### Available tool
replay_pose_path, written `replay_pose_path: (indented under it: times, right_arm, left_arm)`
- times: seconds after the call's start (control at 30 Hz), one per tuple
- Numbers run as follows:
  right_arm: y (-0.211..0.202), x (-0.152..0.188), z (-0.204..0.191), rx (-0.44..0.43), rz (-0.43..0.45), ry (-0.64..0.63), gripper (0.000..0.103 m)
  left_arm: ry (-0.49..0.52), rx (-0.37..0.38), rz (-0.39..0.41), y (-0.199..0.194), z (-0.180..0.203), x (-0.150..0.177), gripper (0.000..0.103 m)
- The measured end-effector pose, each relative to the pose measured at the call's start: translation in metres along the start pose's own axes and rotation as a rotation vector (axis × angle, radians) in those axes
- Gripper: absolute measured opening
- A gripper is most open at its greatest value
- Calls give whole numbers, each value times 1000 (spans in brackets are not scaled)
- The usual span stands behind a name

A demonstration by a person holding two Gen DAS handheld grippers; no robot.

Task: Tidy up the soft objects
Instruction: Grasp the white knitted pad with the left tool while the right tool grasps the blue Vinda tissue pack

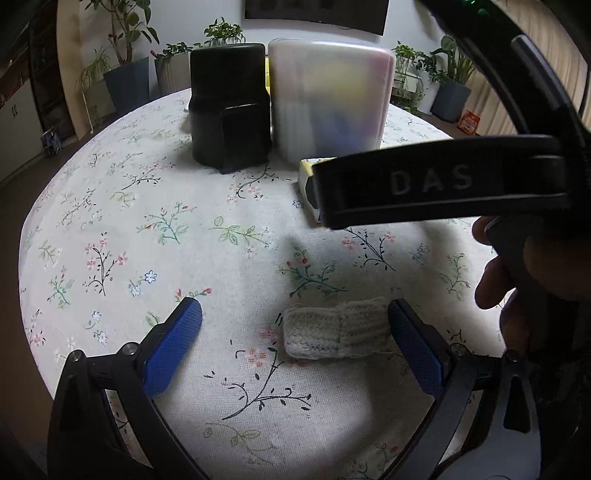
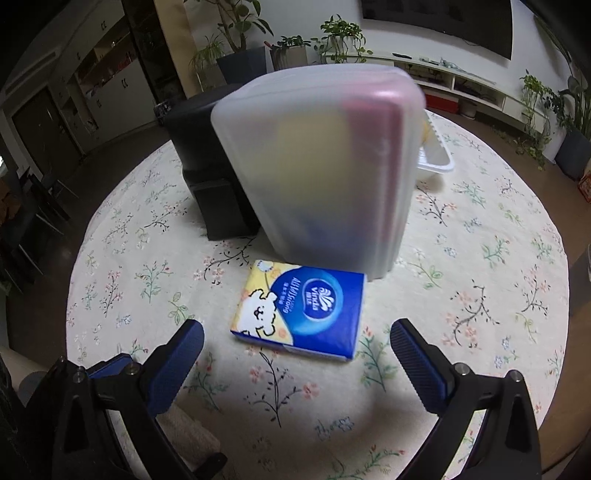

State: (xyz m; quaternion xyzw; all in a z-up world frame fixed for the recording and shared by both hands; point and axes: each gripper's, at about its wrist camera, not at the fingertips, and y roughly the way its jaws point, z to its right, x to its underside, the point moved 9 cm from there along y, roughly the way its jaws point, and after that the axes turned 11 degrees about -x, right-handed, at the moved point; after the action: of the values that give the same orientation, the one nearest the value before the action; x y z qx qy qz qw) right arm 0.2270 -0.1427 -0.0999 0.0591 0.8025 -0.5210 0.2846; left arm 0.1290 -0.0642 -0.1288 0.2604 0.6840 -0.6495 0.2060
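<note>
Cream knitted piece (image 1: pixel 334 329) flat on tablecloth; blue-yellow tissue pack (image 2: pixel 301 309) flat before frosted box.

A round table covered by a cream floral-print tablecloth (image 2: pixel 480 229) stands on dark flooring. Beyond it, leafy potted plants in dark grey pots (image 1: pixel 127 79) line a pale wall bearing a large black wall-mounted screen (image 2: pixel 443 22). A low white open-shelf cabinet (image 2: pixel 476 86) runs beneath the screen.
</note>
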Motion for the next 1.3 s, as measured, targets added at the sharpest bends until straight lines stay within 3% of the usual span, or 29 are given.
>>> replay_pose_path:
  times: [0.07,0.2,0.67,0.77,0.9,1.0,1.1,1.3]
  right_arm:
    - [3,1,4,17,-3,15,103]
    - [11,6,13,44,-34,44,103]
    - [23,-4,13,112,-47,50,90]
    - [24,-5,12,145,-37,25,80]
    - [21,-5,12,156,-27,17,78]
    - [20,-3,10,166,-16,17,77]
    - [16,0,6,169,-7,19,77]
    - [14,7,3,172,9,25,77]
  left_arm:
    - [6,-9,4,1,1,0,101]
    - [33,-43,14,1,7,0,85]
    - [3,-87,6,2,2,-3,85]
    - [-9,-101,19,1,-2,-5,71]
    - [-30,-123,27,1,-9,-7,45]
    - [-34,-130,29,2,-13,-8,42]
    - [-33,-134,35,2,-14,-8,29]
    - [-54,-119,37,4,-21,-9,26]
